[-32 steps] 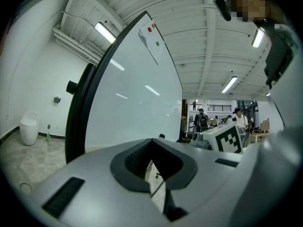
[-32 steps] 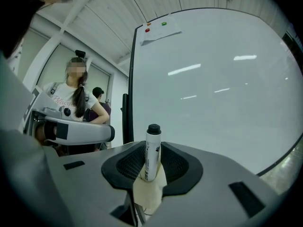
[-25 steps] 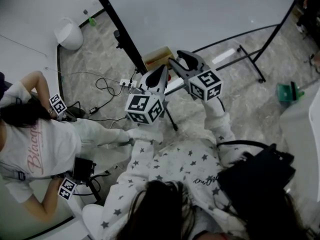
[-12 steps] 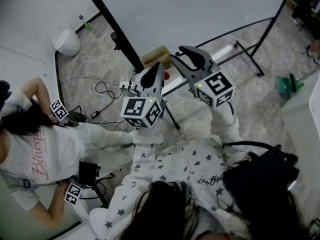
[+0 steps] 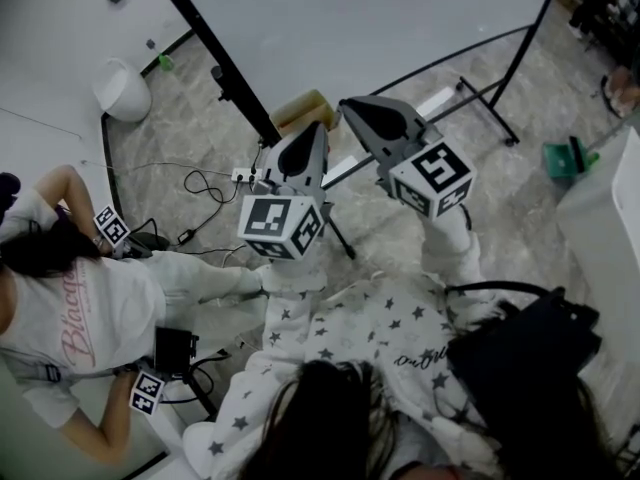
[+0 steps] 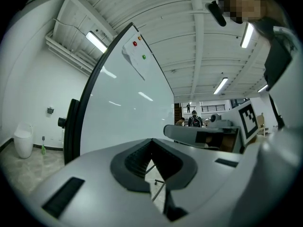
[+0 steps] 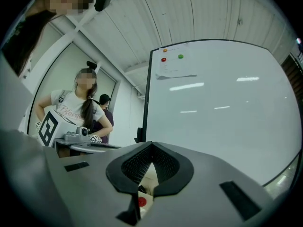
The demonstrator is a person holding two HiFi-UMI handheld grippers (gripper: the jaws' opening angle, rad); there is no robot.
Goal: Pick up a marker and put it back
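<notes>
I see no marker clearly in any view. A large whiteboard (image 5: 380, 18) stands ahead of both grippers; it also fills the left gripper view (image 6: 123, 98) and the right gripper view (image 7: 222, 103). My left gripper (image 5: 318, 130) points at its lower edge, jaws together with nothing between them (image 6: 151, 141). My right gripper (image 5: 347, 105) is beside it, a little farther forward, and is also shut and empty (image 7: 151, 143). Below its jaws a small red-capped object (image 7: 141, 201) shows in a pale box; I cannot tell what it is.
A cardboard box (image 5: 300, 113) sits on the floor at the board's foot. A person in a white T-shirt (image 5: 70, 308) stands at left. A white bin (image 5: 122, 88), floor cables (image 5: 205, 183), board stand legs (image 5: 485, 113) and a black bag (image 5: 520, 348) are around.
The right gripper's jaws, apart in the earlier frames, have come together. Both grippers have moved slightly up and forward toward the board.
</notes>
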